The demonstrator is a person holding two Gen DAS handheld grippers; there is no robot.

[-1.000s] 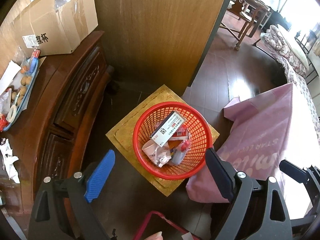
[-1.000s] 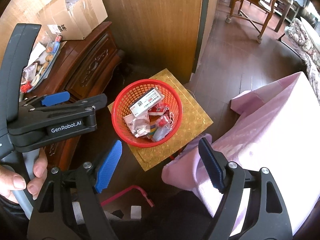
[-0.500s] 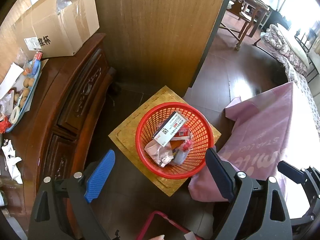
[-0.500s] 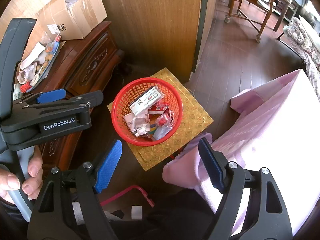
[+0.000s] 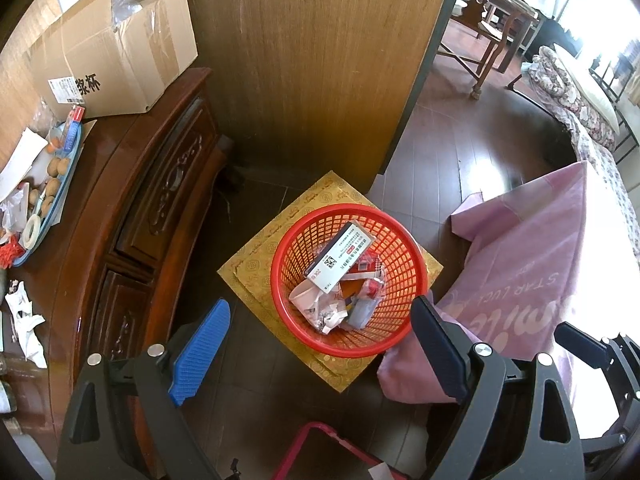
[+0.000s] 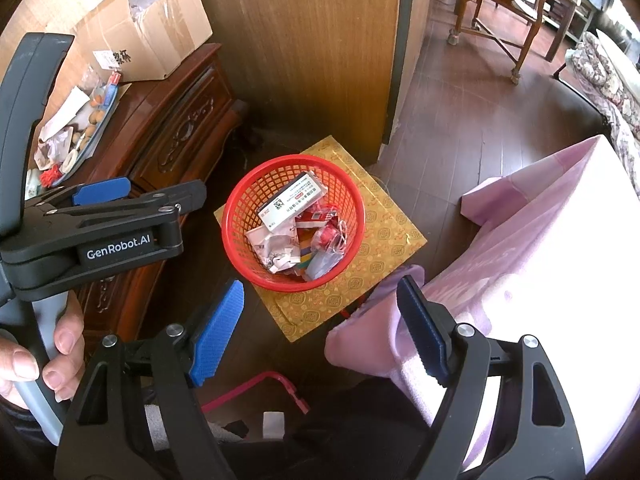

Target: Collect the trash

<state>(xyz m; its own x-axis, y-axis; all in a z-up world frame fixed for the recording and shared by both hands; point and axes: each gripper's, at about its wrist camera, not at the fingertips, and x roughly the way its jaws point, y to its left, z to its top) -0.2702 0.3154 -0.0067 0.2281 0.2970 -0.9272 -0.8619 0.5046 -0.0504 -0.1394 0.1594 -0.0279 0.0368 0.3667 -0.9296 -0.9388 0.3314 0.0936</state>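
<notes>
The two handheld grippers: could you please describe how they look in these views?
The left gripper and right gripper are matte black frames with silver rivets and ribbed blue finger pads. The right view shows the left one's white "GenRobot.AI" lettering and grey handle.

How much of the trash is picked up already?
Some looks done: the red mesh plastic basket already holds a white printed carton and crumpled wrappers. Nothing is in hand: the left gripper and right gripper are both open and empty. Crumpled white paper lies on the dark wooden cabinet.
</notes>
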